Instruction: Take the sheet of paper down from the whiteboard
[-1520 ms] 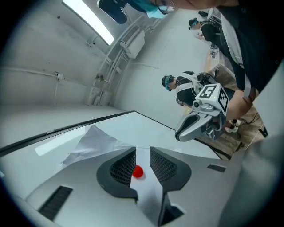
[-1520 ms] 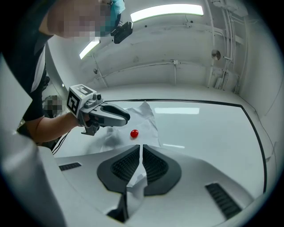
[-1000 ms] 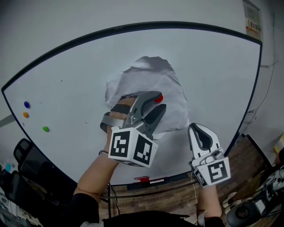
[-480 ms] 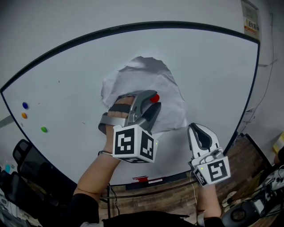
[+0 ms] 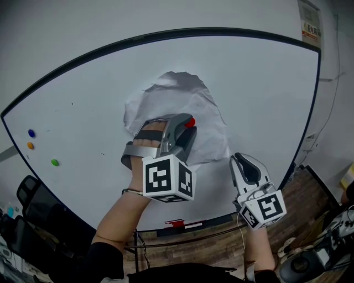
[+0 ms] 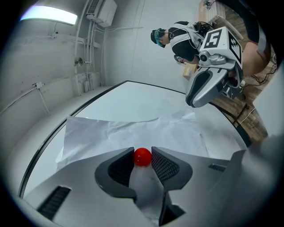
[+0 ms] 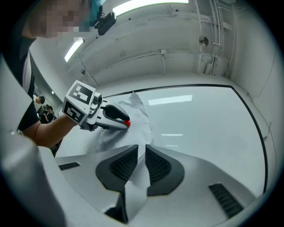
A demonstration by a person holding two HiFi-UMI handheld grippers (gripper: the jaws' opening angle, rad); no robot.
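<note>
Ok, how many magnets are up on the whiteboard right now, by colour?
red magnet: 1
blue magnet: 1
orange magnet: 1
green magnet: 1
Total: 4

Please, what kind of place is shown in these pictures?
Probably an office or meeting room: a large wall whiteboard with coloured magnets on it, and a long strip light on the ceiling.
</note>
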